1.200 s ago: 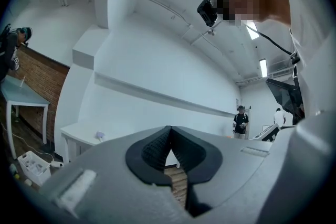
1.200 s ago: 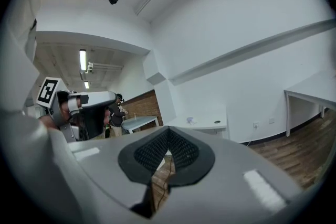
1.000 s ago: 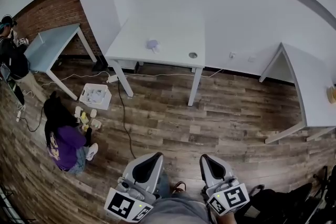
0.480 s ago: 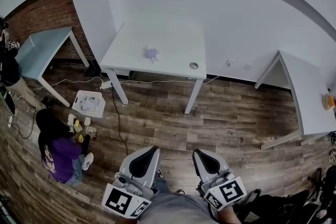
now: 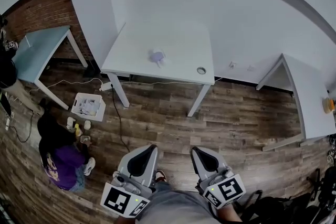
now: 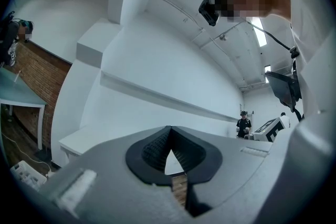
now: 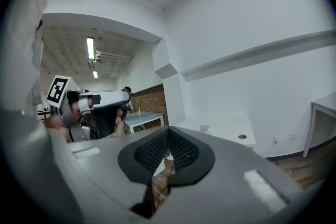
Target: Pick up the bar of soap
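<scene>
The pale bar of soap (image 5: 157,56) lies near the middle of the white desk (image 5: 178,39), left of the round hole (image 5: 201,70) at its near right corner, while the left gripper (image 5: 147,152) and right gripper (image 5: 200,153), well apart from the desk above the wooden floor (image 5: 236,113), have jaws pressed together on nothing.

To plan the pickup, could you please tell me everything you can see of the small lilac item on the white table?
The lilac item is small, pale purple and rounded, with a whitish bit at its near edge. It lies near the middle of the white table, touching only the tabletop. It is too small to tell material or detail.
</scene>
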